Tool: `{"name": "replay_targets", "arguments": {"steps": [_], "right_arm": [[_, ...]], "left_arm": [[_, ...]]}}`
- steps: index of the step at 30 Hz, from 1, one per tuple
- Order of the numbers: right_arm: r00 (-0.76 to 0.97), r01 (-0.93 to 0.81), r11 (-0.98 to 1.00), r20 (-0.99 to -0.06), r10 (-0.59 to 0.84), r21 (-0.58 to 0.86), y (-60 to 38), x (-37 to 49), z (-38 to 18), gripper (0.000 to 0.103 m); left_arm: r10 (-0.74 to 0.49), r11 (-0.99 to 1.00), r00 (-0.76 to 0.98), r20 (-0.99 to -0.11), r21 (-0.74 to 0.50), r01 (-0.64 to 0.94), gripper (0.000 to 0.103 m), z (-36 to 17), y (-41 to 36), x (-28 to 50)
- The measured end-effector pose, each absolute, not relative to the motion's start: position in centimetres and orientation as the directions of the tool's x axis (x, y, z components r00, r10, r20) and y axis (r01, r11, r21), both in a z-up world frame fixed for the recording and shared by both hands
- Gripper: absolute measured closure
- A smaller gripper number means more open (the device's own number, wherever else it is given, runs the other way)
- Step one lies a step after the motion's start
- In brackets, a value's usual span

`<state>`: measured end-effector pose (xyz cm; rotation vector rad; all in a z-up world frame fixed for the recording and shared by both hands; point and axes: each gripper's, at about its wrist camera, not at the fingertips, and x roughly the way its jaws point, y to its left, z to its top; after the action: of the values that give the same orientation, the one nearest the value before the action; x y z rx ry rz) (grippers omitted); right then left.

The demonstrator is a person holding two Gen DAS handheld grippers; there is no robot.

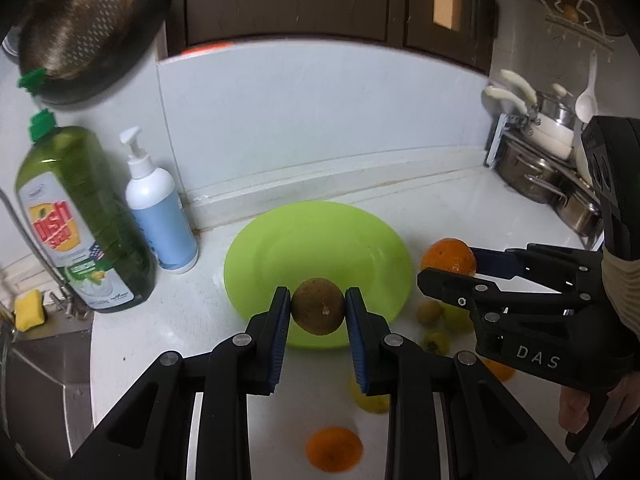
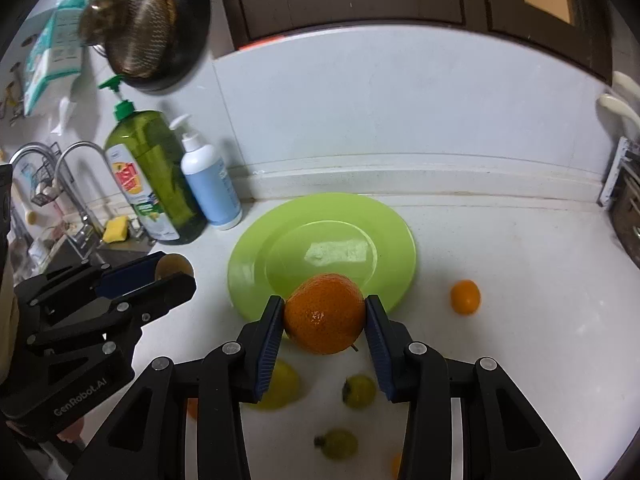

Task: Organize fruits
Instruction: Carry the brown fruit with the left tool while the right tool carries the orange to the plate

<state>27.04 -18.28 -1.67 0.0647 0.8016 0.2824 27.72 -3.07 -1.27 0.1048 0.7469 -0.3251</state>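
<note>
Both grippers were angled downward over the white counter, side by side. The left gripper was clenched on a brown round fruit, held above the near rim of the green plate. The right gripper grasped a large orange between its blue pads, likewise held over the plate's near edge.

The green plate lay flat near the back wall and held nothing on its surface in either view. Loose fruit sat on the counter beside it, none touching it.

The left wrist view showed a small orange low on the counter, a yellow fruit partly behind a finger, and stacked steel pots at the right. The right wrist view alone showed another small orange well right of the plate, two green fruits, and the sink tap. A green dish-soap bottle and a white pump bottle stood upright left of the plate. The smaller fruits were blurred; their kind could not be told.
</note>
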Motion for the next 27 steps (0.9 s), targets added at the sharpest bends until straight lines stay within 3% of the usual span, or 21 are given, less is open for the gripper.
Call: {"name": "replay_targets", "arguments": {"steps": [27], "right_arm": [[0.406, -0.297, 0.937, -0.864, 0.298, 0.183, -17.0, 38.4, -8.3, 0.061]], "left_arm": [[-0.216, 0.953, 0.53, -0.82, -0.059, 0.297, 0.075, -8.2, -3.9, 37.8]]}}
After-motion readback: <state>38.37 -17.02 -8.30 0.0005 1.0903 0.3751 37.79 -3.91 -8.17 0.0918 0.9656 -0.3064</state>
